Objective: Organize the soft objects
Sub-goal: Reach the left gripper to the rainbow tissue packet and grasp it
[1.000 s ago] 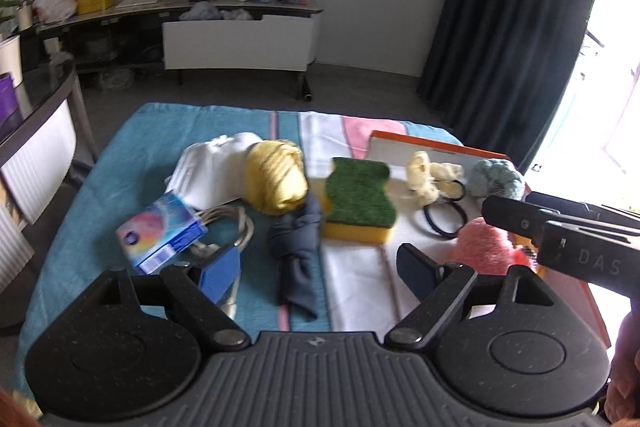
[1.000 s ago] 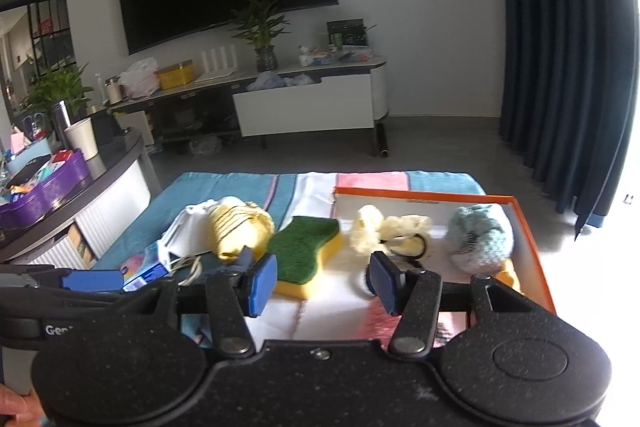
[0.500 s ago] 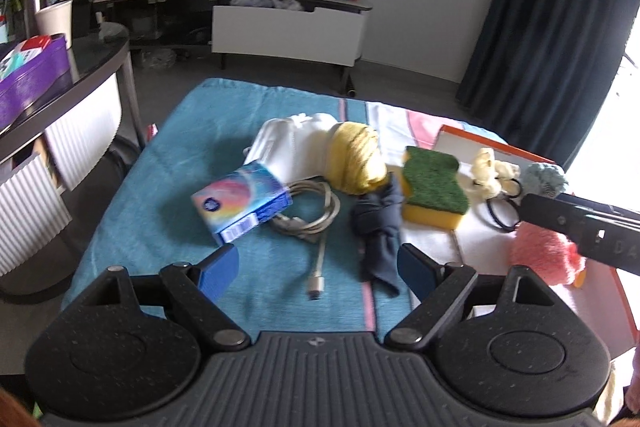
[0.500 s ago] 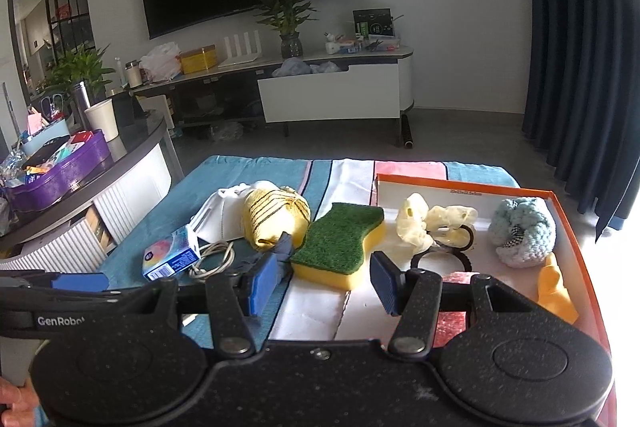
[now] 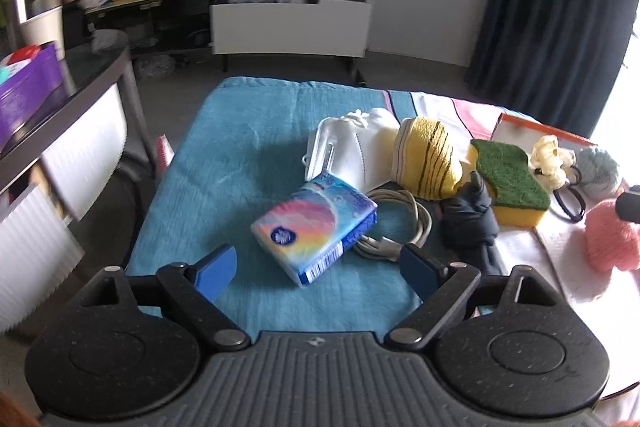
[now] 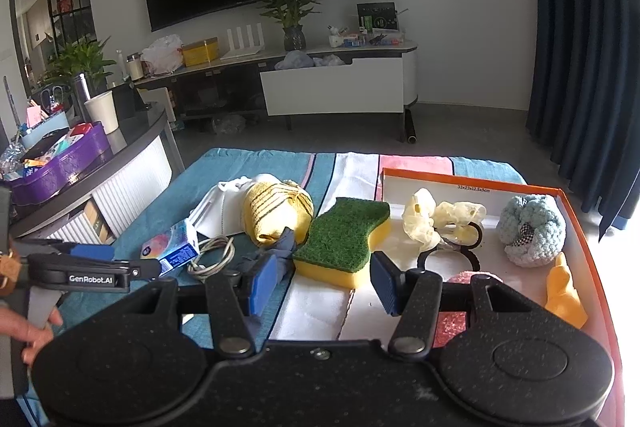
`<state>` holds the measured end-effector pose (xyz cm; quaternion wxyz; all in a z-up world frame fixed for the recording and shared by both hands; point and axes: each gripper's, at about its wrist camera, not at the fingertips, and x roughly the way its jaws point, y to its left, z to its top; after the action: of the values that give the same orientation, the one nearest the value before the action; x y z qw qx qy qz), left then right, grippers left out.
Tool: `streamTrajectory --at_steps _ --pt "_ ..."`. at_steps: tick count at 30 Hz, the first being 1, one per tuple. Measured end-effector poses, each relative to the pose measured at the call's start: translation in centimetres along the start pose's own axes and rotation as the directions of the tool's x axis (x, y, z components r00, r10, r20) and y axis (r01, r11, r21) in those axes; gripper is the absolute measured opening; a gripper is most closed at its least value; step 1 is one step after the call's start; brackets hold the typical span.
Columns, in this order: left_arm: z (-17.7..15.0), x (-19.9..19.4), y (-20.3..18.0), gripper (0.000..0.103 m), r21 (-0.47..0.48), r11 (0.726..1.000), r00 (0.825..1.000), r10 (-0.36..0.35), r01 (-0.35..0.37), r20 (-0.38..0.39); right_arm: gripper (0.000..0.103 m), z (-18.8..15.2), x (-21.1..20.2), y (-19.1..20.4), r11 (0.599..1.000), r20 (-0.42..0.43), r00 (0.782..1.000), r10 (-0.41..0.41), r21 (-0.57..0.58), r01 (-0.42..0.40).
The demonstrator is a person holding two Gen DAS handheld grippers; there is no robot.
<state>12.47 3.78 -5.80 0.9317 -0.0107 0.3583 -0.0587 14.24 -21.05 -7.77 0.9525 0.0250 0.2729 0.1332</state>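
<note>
My left gripper [image 5: 318, 267] is open and empty, just short of a rainbow tissue pack [image 5: 316, 227] on the blue towel. Behind the pack lie a white cable [image 5: 400, 223], a white mask [image 5: 348, 151], a yellow striped cloth [image 5: 428, 159], a dark sock [image 5: 472, 219] and a green-and-yellow sponge [image 5: 510, 179]. My right gripper [image 6: 324, 283] is open and empty, just short of the sponge [image 6: 344, 239]. The orange-rimmed tray [image 6: 592, 247] holds a cream scrunchie [image 6: 436, 219], a blue knitted ball [image 6: 532, 227], a yellow toy [image 6: 564, 291] and a pink fluffy thing [image 6: 468, 277].
A dark curved side table [image 6: 120, 155] with a purple bin [image 6: 60, 163] stands at the left. The towel's left edge [image 5: 172, 187] drops to the floor. A TV console [image 6: 332, 83] and dark curtains [image 6: 580, 47] are behind.
My left gripper has swung left, from over the sock and sponge to the tissue pack. My right gripper has drawn back a little and stays open.
</note>
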Motion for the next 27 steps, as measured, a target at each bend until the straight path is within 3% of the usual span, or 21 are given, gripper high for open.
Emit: streamTrajectory --at_steps 6,10,12,14,19,27 --pt "0.6 3.1 0.2 0.093 0.183 0.982 0.998 -0.048 0.055 -0.04 0.064 0.2 0.5 -0.4 1.0 -0.011 0.999 -0.03 0.001 0.03" --pt "1.1 4.7 0.9 0.096 0.234 0.968 0.995 -0.078 0.089 -0.054 0.064 0.3 0.9 -0.9 0.999 -0.017 0.999 -0.051 0.004 0.051" --pt "1.5 5.1 1.3 0.094 0.237 0.964 0.992 -0.108 0.12 -0.063 0.064 0.5 1.2 -1.0 0.998 -0.019 0.998 -0.058 0.002 0.058" --pt "1.7 5.2 1.8 0.081 0.243 0.955 0.985 -0.159 0.172 -0.073 0.064 0.6 1.4 -1.0 0.998 -0.022 0.998 -0.062 0.002 0.062" --pt "1.4 4.8 2.6 0.054 0.175 0.956 0.972 -0.225 0.235 -0.073 0.064 0.9 2.3 -1.3 0.998 -0.028 0.997 -0.067 0.019 0.067" --pt "1.1 1.8 2.0 0.053 0.052 0.989 0.99 -0.138 0.138 0.002 0.064 1.4 5.1 -0.4 0.998 -0.057 0.997 -0.06 0.019 0.061"
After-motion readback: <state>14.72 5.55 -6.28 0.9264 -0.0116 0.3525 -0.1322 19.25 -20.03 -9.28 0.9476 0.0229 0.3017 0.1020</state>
